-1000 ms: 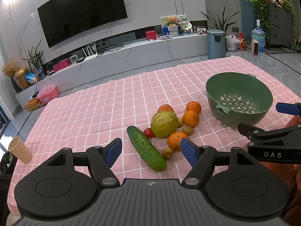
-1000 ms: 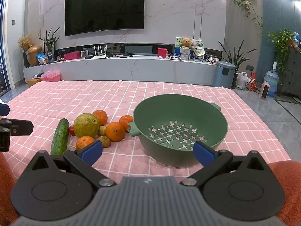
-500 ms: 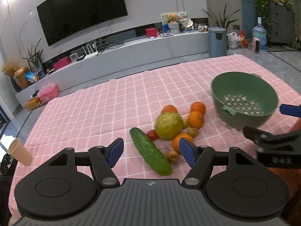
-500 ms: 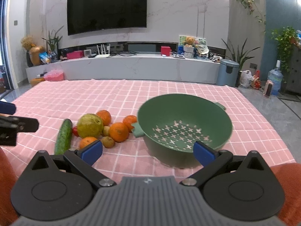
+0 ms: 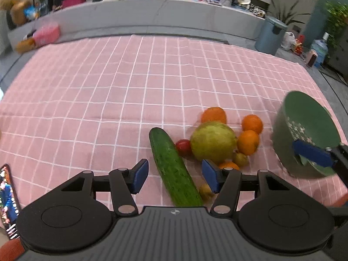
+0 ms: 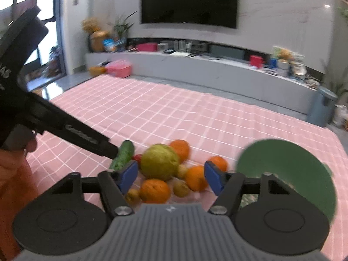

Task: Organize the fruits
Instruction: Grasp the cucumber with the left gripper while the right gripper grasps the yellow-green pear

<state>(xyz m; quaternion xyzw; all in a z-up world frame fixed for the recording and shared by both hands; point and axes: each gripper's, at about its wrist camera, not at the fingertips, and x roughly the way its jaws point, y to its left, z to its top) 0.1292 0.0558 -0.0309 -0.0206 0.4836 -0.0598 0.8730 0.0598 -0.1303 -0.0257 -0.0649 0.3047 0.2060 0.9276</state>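
A: Left wrist view: left tongs (image 5: 175, 179) spread wide, nothing held. Cucumber (image 5: 174, 167) directly ahead on pink checked table (image 5: 108, 100), near end lying between the two blue pads. Long axis running near-to-far, far end tilted slightly left.

B: So roughly in line with the tongs, not across them. Closing on it means pinching across the narrow width. Any contact?

A: Not touching either pad, as far as visible. Rest of the fruit just right of the cucumber: small red tomato (image 5: 183, 147), big yellow-green fruit (image 5: 213, 142), four oranges, three small brown ones around it.

B: Right wrist view?

A: Right tongs (image 6: 171, 177) also spread apart, empty, hovering over the near side of the pile. Nearest orange (image 6: 154, 190) and a brown fruit (image 6: 181, 188) straight ahead between the pads, green fruit just beyond. Green colander (image 6: 289, 174) to the right, tilted in frame, blurred.

B: Nearer hand?

A: Left for the cucumber, right for the oranges and the colander. Judged only: both reaches under way, nothing yet in the colander.
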